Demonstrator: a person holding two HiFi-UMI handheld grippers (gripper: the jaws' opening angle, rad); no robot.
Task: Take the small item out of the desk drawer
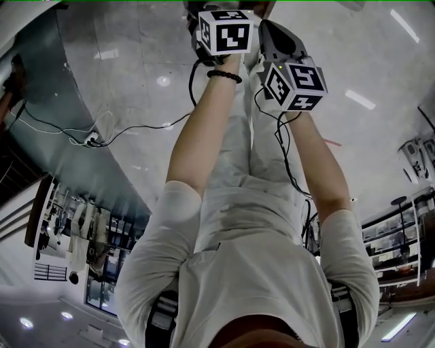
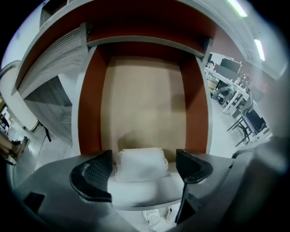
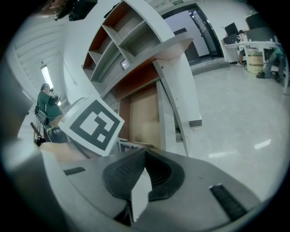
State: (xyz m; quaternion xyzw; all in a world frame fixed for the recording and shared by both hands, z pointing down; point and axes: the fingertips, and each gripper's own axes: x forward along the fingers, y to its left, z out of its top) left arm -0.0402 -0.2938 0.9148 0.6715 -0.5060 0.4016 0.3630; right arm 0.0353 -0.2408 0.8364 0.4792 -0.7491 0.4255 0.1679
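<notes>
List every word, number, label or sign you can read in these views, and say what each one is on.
No text can be read in any view.
Left marker cube and right marker cube: black-and-white square patterns only, no letters or digits.
Green sign above the doorway: too small to read.
White item: no print shows on it.

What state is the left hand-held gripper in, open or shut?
Open: the left hand-held gripper shows jaws apart, the small white item between them, not clamped.
</notes>
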